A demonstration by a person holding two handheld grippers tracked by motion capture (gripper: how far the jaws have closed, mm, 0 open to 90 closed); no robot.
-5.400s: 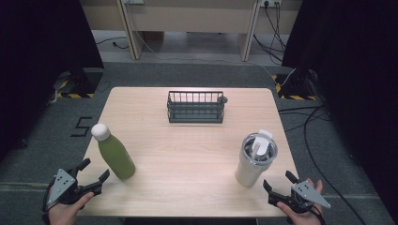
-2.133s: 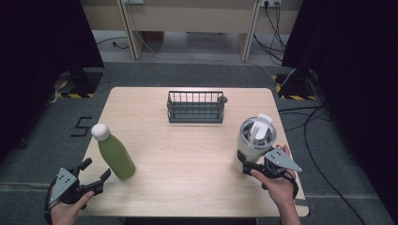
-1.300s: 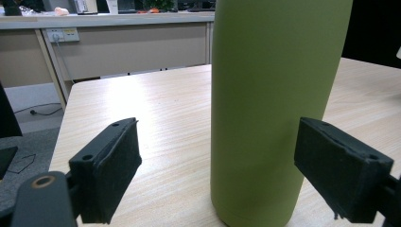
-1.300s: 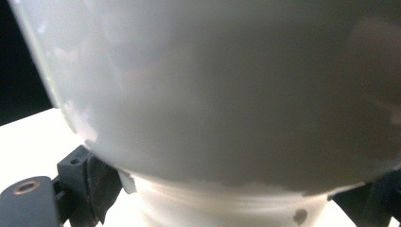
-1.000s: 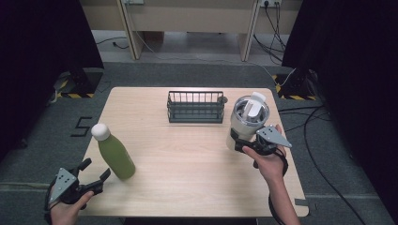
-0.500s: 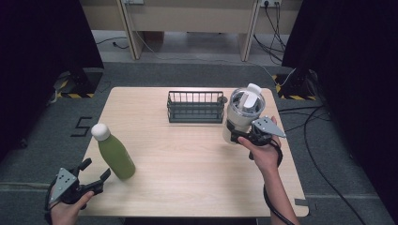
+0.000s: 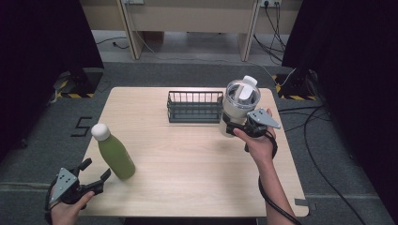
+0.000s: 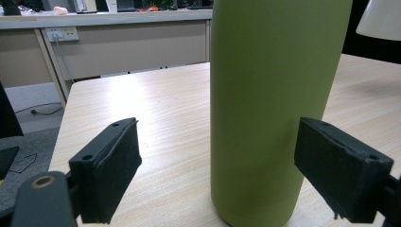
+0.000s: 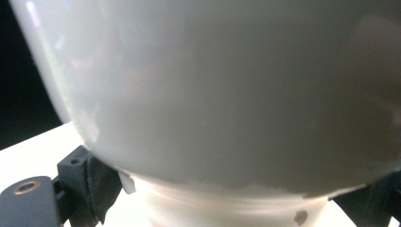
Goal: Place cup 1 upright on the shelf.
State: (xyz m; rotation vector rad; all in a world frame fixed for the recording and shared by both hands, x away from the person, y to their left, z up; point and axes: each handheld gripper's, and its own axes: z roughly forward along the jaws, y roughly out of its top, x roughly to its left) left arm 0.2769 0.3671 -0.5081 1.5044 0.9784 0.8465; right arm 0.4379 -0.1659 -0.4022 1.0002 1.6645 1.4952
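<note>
**Tumbler lifted, now beside basket**

White tumbler clamped low on its body in right gripper, held off the table, just right of the wire basket. 5.4 s ago it stood near the front-right edge w/ gripper behind it; since moved back and left, approx. upright. Left gripper unchanged at front-left: jaws wide, either side of the green bottle, not touching. Bottle hasn't moved.

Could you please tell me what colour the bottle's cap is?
White; the bottle itself is green. Its cap shows best in the high view.
</note>
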